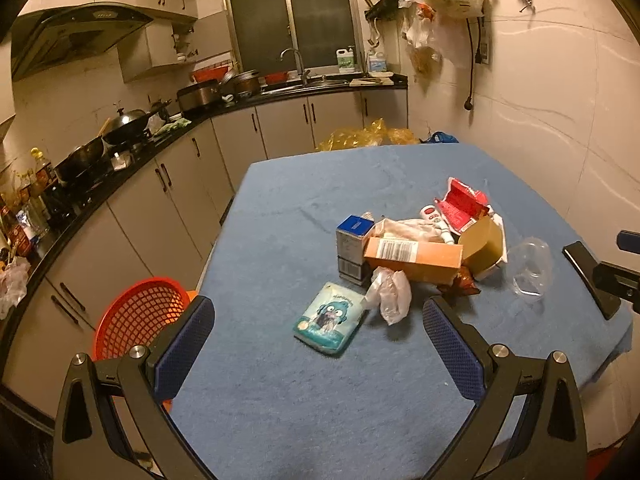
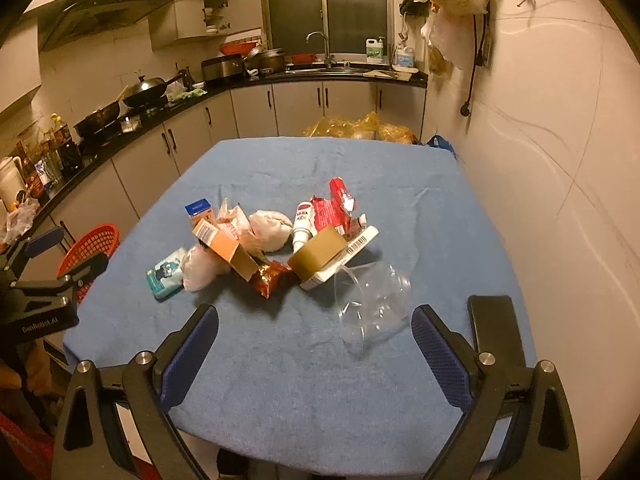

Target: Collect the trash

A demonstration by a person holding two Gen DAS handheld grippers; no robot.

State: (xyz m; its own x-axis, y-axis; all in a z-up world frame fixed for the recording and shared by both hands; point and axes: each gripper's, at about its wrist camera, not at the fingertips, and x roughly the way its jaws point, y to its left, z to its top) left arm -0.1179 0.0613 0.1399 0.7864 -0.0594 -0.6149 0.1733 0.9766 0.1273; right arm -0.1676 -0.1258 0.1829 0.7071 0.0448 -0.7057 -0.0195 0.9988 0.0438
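I see both hand-held grippers spread wide and empty, left (image 1: 318,344) and right (image 2: 316,340). The trash (image 2: 276,240) heaps mid-bench (image 2: 280,380), ahead of both: an orange box (image 1: 412,258), crumpled bags, a red wrapper (image 1: 460,204), a teal pouch (image 1: 330,318). A clear cup (image 2: 372,300) lies tipped just ahead of my right one. A red basket (image 1: 140,314) sits left, below the bench edge.

The right gripper (image 2: 316,330) hung wide open over the blue tablecloth (image 2: 280,380). A clear plastic cup (image 2: 372,300) lay between its fingertips; the trash pile (image 2: 272,240) sat just beyond, an orange basket (image 2: 94,246) far left.
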